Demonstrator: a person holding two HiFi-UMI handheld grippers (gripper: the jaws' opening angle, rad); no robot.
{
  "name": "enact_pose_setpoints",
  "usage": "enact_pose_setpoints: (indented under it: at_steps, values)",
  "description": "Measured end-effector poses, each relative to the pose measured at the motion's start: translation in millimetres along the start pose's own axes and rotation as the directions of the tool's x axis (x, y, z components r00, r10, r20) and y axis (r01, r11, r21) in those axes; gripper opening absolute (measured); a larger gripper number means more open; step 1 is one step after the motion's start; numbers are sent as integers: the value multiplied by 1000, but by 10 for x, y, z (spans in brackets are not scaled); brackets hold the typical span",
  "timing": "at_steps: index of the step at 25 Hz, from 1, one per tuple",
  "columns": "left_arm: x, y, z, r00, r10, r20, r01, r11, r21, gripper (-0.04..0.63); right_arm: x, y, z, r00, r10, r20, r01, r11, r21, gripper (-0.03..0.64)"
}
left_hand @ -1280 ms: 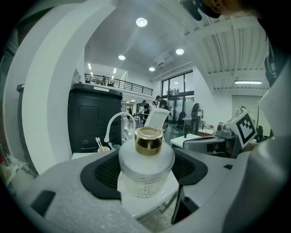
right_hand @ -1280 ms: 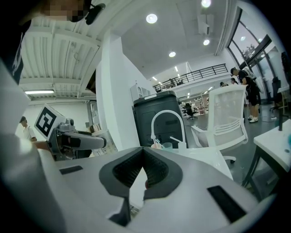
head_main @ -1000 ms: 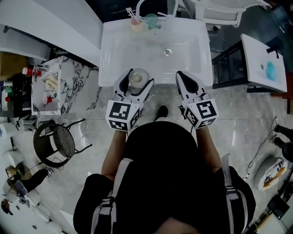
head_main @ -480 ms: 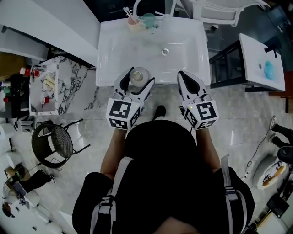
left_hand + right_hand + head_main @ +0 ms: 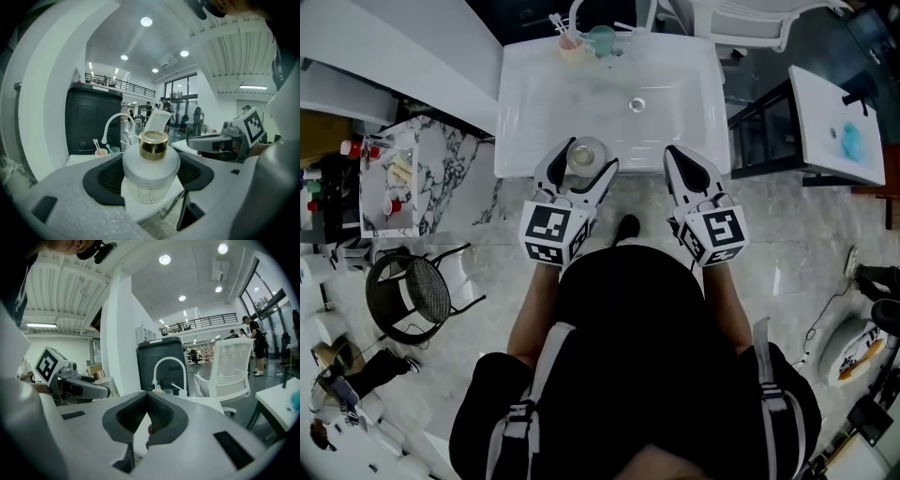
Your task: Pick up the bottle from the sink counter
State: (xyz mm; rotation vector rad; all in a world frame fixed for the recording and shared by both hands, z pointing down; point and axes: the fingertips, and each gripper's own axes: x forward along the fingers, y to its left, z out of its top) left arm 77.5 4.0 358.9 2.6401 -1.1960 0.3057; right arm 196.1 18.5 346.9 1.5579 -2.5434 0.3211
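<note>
A frosted white bottle (image 5: 586, 155) with a gold cap stands on the front edge of the white sink counter (image 5: 517, 112). My left gripper (image 5: 586, 157) holds it from the near side, one jaw against each flank. In the left gripper view the bottle (image 5: 151, 168) fills the gap between the black pads (image 5: 108, 177), with its base on the counter edge. My right gripper (image 5: 675, 156) hovers over the counter's front right edge. It is shut, and its pads (image 5: 133, 416) meet at the tip with nothing between them.
A curved white faucet (image 5: 112, 124) and two cups with toothbrushes (image 5: 581, 45) stand at the back of the sink. A marble-topped side table (image 5: 441, 178) and a black wire stool (image 5: 408, 295) are to the left. A dark-framed white table (image 5: 839, 131) stands right, a white chair (image 5: 750, 23) behind.
Nearly nothing: the head view drifts a little, while both grippers and the bottle keep their places at the counter's front edge.
</note>
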Motion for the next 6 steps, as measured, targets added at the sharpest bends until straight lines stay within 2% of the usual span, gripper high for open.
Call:
enact_pose_setpoints:
  at_steps: [6]
  values:
    - [8,-7,12,1000,1,-2,-1,1000,2,344,5,4,-7,1000,4,-7,-4,1000,-6,5]
